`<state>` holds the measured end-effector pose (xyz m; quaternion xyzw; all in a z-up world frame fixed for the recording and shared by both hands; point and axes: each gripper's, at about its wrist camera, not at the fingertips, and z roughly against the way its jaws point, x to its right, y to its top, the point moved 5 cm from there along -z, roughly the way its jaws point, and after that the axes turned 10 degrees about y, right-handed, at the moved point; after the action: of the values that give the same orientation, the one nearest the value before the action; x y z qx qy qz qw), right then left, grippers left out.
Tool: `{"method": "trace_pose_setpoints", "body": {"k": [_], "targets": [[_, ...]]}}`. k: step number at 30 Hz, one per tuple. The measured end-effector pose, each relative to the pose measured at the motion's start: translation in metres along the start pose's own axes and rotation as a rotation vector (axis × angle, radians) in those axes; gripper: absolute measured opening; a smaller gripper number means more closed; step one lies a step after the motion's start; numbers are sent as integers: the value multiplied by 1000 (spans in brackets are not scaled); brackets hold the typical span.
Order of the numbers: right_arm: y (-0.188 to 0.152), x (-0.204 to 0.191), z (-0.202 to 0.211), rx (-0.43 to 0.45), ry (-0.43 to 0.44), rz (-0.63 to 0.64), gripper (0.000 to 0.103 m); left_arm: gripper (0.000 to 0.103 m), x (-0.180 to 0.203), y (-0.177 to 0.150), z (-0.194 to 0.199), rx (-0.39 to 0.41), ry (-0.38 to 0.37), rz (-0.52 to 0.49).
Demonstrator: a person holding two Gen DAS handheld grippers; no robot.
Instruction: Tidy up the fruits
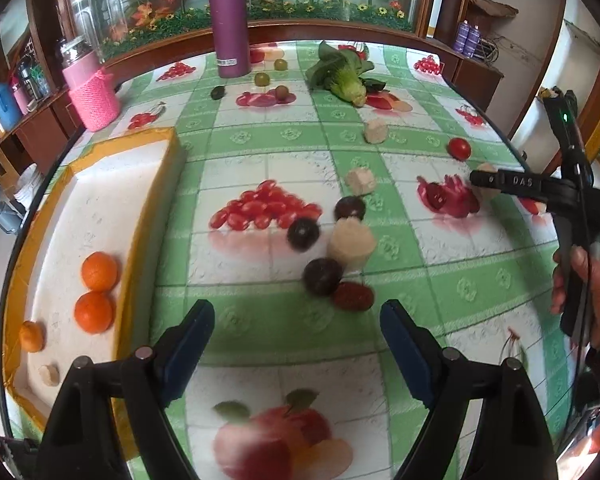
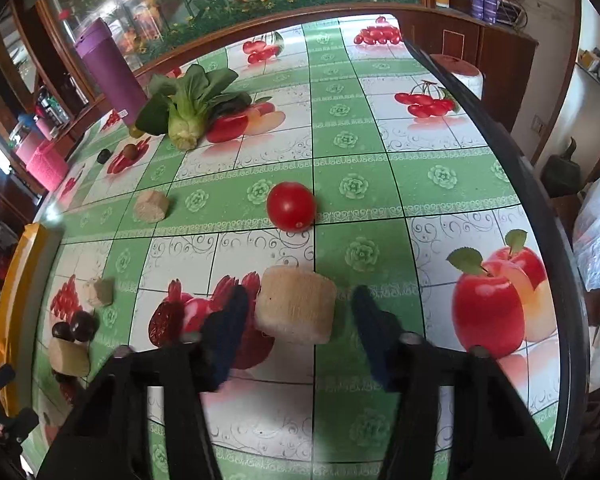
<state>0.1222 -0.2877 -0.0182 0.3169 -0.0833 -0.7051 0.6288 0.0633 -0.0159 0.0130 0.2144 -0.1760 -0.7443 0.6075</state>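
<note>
On the tabletop, the right gripper stands open with a pale cylindrical chunk between its fingers, untouched; a red tomato lies just beyond. The left gripper is spread wide and empty, near dark plums and a red date. Oranges sit in the yellow-edged foam tray at left.

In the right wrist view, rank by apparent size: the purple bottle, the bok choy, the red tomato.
1. bok choy
2. purple bottle, looks close to the bok choy and partly hidden, so unsure
3. red tomato, despite being nearest.
</note>
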Motion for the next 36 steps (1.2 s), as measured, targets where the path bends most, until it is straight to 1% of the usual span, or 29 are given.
{"method": "trace_pose_setpoints", "body": {"k": [3,7,8,10,11,12,13,14,15,16,17,22,29,31,36], "targets": [[-3,2,3,4,-7,-2,38,87,12,13,-10,-7,-32,5],[-10,4,11,13,15,-25,38,87,28,24,-29,-38,-61,5],[-11,4,11,13,17,-27,38,84,32,26,-34,-45,-67,3],[-15,3,13,12,18,-26,38,73,40,28,-43,-51,-72,-13],[-16,2,14,11,17,-22,38,64,44,27,-50,-62,-75,-24],[-18,1,15,11,14,-18,38,63,45,28,-52,-43,-40,-29],[-19,0,16,11,13,-14,38,57,47,29,-48,2,-23,-39],[-20,-1,17,13,12,-12,38,36,48,31,-44,31,-38,-55],[-20,-2,19,16,12,-7,38,37,50,32,-43,26,-70,-63],[-21,-4,20,19,9,0,38,37,50,31,-43,6,-104,-47],[-21,-6,22,22,5,9,38,37,49,30,-42,2,-121,-32],[-25,-20,36,48,-5,46,38,37,43,22,-22,23,-164,-22],[-50,-44,67,77,25,85,38,37,29,1,10,37,-223,-17],[-59,-51,73,73,21,108,38,37,20,-7,17,38,-239,-2],[-87,-69,79,41,21,144,38,37,-4,-22,31,45,-250,37]]}}
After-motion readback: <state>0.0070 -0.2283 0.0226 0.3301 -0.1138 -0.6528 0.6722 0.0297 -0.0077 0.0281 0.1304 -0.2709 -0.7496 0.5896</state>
